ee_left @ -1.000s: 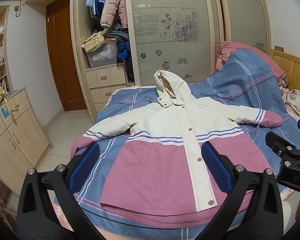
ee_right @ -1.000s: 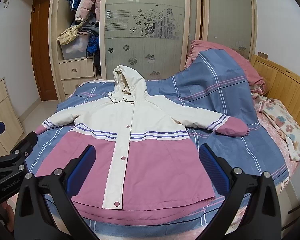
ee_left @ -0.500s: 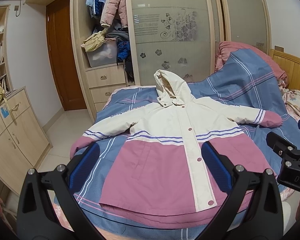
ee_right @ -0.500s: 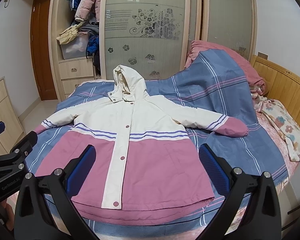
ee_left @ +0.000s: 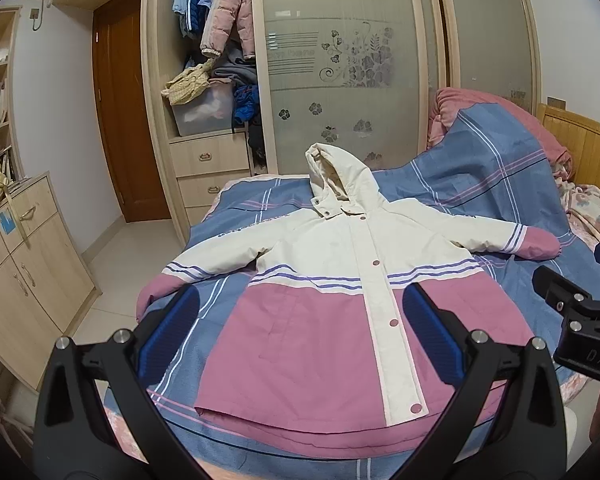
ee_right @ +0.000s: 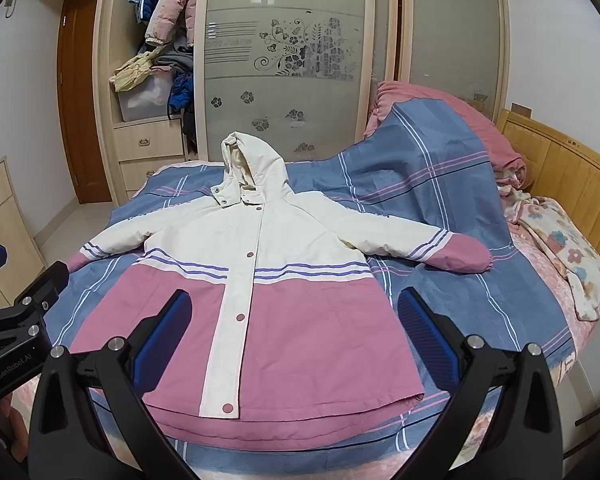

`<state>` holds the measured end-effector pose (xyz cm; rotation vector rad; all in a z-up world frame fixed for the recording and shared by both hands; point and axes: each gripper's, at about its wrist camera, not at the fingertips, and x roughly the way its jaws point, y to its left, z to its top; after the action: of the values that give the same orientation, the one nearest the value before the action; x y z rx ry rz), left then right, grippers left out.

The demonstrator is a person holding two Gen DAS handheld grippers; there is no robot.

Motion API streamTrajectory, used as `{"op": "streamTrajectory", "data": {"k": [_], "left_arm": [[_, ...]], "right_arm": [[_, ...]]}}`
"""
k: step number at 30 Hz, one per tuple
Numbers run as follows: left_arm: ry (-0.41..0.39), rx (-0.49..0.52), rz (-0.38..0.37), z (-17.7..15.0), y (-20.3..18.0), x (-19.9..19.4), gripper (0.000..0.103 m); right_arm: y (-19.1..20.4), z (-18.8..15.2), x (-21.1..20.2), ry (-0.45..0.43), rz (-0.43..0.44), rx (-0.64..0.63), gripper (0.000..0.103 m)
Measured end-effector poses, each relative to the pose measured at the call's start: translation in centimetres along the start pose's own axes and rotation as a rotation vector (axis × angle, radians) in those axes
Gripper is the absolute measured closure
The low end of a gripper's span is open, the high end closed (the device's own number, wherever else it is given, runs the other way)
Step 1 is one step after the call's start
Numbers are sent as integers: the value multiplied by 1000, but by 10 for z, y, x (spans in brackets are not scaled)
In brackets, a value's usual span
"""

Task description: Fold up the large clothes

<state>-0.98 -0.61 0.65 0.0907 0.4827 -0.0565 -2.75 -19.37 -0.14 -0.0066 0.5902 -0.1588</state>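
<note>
Jacket lies face-up and flat on the bed, snaps done up, hood toward the wardrobe, hem at the near edge. Both sleeves are spread out to the sides; the pink cuff on the right rests on the blue striped quilt, the left cuff sits near the bed's edge.

Left hand-held gripper is released, pads wide apart, hovering above the lower left part of the jacket, nothing between the pads. Right hand-held gripper is likewise released and empty, above the lower right part. Neither touches fabric as far as the views show.

Step in hand, by judgement: pre-fold staging. Garment is laid out, no fold made yet, so the task is at its start.

Next move likely calls for:
- each gripper to go out to a sleeve or side seam
- a pinch on the cuff or shoulder edge, taking a single layer bundle and not the quilt beneath
- the sleeve carried inward across the chest

Padded fabric looks bulky; it may spring back, so folds probably need pressing down. Left cuff near the edge could slide off.
</note>
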Motion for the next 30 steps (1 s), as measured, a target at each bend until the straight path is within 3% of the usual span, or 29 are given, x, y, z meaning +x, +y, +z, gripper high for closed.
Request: {"op": "streamTrajectory", "data": {"k": [24, 30], "left_arm": [[18, 15, 9, -4, -7, 4, 2], [20, 24, -22, -5, -9, 9, 2]], "right_arm": [[-8, -4, 7, 26, -6, 20, 1], [-10, -5, 12, 34, -7, 23, 1]]}}
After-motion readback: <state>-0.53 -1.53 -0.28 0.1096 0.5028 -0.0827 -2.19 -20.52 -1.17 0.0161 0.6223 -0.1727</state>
